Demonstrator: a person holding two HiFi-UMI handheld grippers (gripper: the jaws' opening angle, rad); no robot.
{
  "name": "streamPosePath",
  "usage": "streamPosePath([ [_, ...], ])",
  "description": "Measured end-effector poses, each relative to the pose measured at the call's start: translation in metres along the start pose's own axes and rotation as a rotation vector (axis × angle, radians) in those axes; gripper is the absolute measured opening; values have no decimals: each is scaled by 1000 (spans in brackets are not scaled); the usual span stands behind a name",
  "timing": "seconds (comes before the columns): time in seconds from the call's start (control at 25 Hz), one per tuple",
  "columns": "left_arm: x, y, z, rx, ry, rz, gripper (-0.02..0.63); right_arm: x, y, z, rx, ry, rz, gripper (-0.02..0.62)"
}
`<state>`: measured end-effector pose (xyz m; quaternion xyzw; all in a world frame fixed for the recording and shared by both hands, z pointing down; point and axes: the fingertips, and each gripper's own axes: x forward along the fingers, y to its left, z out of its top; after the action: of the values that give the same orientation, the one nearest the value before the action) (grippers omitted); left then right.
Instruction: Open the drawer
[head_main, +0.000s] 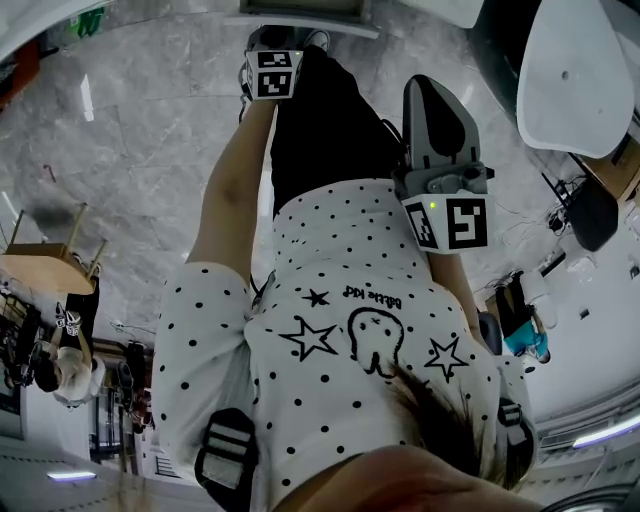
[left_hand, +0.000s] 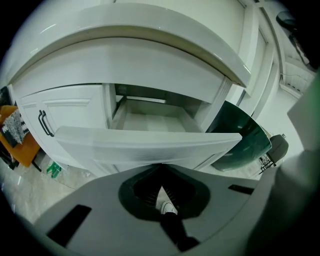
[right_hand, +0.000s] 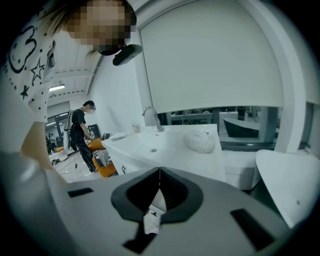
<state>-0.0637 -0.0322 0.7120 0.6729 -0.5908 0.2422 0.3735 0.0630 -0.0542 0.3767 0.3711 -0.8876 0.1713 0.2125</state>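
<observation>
The drawer (left_hand: 150, 145) stood pulled well out from under the counter (left_hand: 150, 30) — the job looked done. Your left hand-held gripper (left_hand: 161, 169), near its front, was clenched on nothing; your right hand-held gripper (right_hand: 159, 172) was clenched empty too.

White short-sleeve tee (head_main: 330, 290), black dots, stars and tooth print, black trousers (head_main: 325, 120), white sneaker (left_hand: 167, 203), striped shoulder strap (head_main: 228, 452), grey left gripper (left_hand: 161, 169), grey right gripper (right_hand: 159, 172), black-white marker cubes (head_main: 273, 73)
</observation>
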Motion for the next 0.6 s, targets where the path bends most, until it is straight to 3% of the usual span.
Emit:
streamPosePath([
  [0.6,-18,0,5,-6,44,10,5,-2,-6,6,61,-38,-13,14],
])
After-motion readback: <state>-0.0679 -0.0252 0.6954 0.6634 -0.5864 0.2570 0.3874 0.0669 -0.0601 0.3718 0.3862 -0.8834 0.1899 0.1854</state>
